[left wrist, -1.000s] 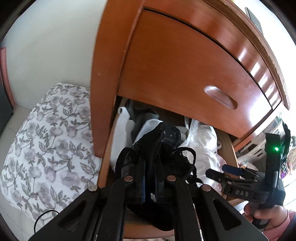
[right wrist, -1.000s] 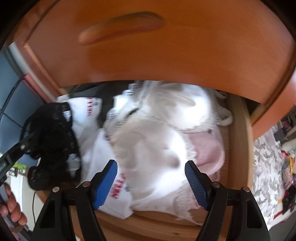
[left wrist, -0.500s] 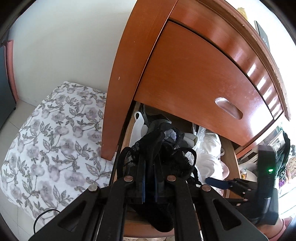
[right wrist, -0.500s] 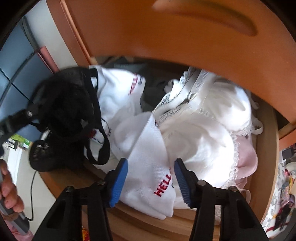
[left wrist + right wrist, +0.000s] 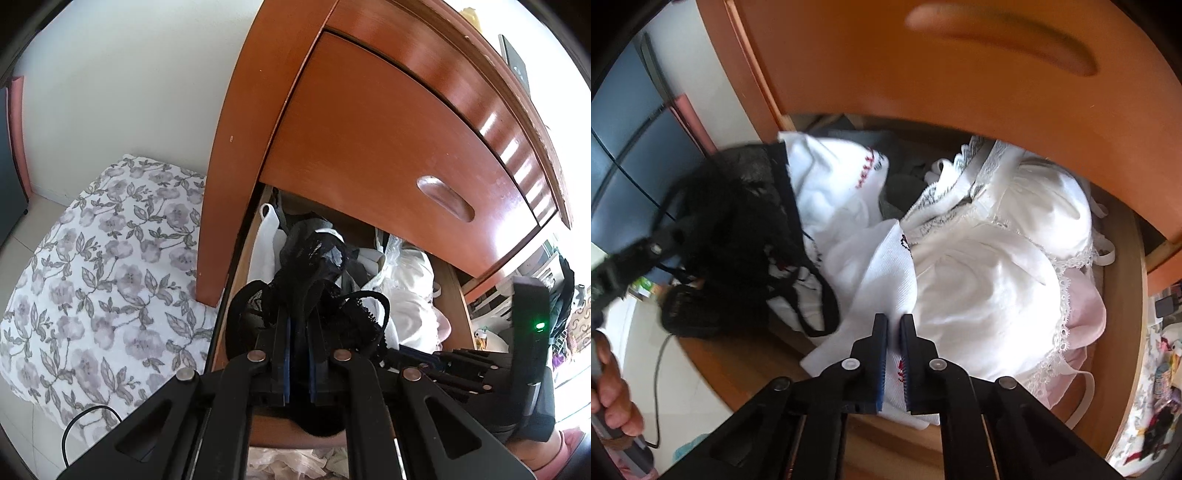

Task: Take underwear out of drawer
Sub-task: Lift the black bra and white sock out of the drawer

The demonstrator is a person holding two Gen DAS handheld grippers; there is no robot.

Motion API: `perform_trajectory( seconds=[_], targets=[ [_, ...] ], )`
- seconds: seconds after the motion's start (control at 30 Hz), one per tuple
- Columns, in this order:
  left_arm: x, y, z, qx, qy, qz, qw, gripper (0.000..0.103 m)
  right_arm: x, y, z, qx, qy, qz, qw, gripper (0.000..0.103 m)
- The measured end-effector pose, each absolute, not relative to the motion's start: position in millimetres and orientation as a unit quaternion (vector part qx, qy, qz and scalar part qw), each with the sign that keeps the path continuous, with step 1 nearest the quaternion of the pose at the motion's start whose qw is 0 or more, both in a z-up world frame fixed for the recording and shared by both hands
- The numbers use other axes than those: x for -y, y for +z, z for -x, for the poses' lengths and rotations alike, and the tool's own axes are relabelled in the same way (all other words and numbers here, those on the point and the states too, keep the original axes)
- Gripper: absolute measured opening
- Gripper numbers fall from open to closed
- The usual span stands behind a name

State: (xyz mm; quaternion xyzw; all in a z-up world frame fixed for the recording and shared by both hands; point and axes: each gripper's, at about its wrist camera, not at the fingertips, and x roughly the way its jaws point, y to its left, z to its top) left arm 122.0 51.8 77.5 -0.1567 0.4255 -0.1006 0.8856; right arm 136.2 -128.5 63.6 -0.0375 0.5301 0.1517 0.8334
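My left gripper (image 5: 299, 325) is shut on black lace underwear (image 5: 314, 291), held up over the open wooden drawer (image 5: 236, 280). The right wrist view shows the same black underwear (image 5: 738, 236) hanging at the left, above the drawer's left front corner. My right gripper (image 5: 894, 325) is shut on a white ribbed garment with red letters (image 5: 886, 280) that lies on the pile in the drawer (image 5: 1123, 369). White lace bras (image 5: 1015, 229) and a pink one (image 5: 1086, 317) fill the drawer's right side. In the left wrist view the right gripper (image 5: 406, 356) appears low at the right.
A closed upper drawer front with a recessed handle (image 5: 443, 199) overhangs the open drawer. A floral bedspread (image 5: 92, 266) lies left of the dresser, with a black cable (image 5: 85, 417) on it. A hand (image 5: 613, 391) holds the left gripper's grip.
My right gripper has gone from wide open to shut on the white garment. The left gripper has pulled back and up a little with the black underwear.
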Motion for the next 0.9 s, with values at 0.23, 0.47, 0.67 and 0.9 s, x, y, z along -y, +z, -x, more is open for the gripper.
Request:
perform_trajectory(
  seconds=[0.23,0.47,0.67,0.9],
  targets=[
    [-44.7,90.5,-106.2,-0.413,-0.104,0.145,0.893,0.007,146.6,104.7,-99.9,-0.477,0.165,0.013,0.863,0.007],
    [-33.2,113.8,-87.0,-0.383,-0.110,0.129,0.908,0.007,156.3,146.9,-66.2,-0.427,0.178,0.000,0.886,0.006],
    [-22.0,136.4,-66.1,-0.356,-0.120,0.114,0.920,0.007,165.5,177.2,-39.9,-0.391,0.180,-0.014,0.902,0.006],
    [-10.2,168.8,-31.7,-0.314,-0.140,0.097,0.934,0.007,181.9,203.0,-6.2,-0.351,0.180,-0.026,0.919,0.006]
  ],
)
